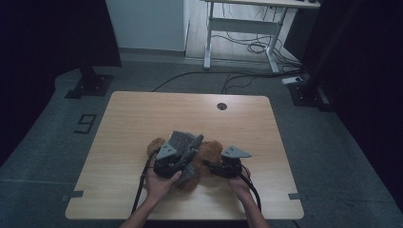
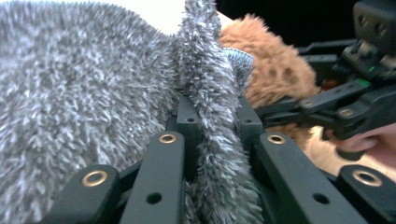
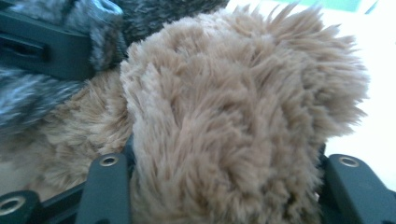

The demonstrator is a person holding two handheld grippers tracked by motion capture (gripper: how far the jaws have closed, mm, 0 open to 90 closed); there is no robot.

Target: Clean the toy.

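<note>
A brown plush toy (image 1: pixel 211 149) lies at the table's near middle, with a grey fuzzy garment (image 1: pixel 183 140) over its left part. My left gripper (image 1: pixel 187 152) is shut on a fold of that grey garment (image 2: pixel 84 93); the fold stands pinched between its black jaws, left gripper (image 2: pixel 215 121). From the right, my right gripper (image 1: pixel 211 165) reaches into the toy. Its jaws sit on either side of a thick brown furry limb (image 3: pixel 233 102) and press into the fur, right gripper (image 3: pixel 224 186). The right gripper (image 2: pixel 280 114) also shows beyond the brown fur (image 2: pixel 275 65).
The wooden table (image 1: pixel 142 114) has a round cable hole (image 1: pixel 222 106) near its far edge. A desk frame with loose cables (image 1: pixel 247 42) stands on the floor behind. Both hands hold the grippers near the front edge.
</note>
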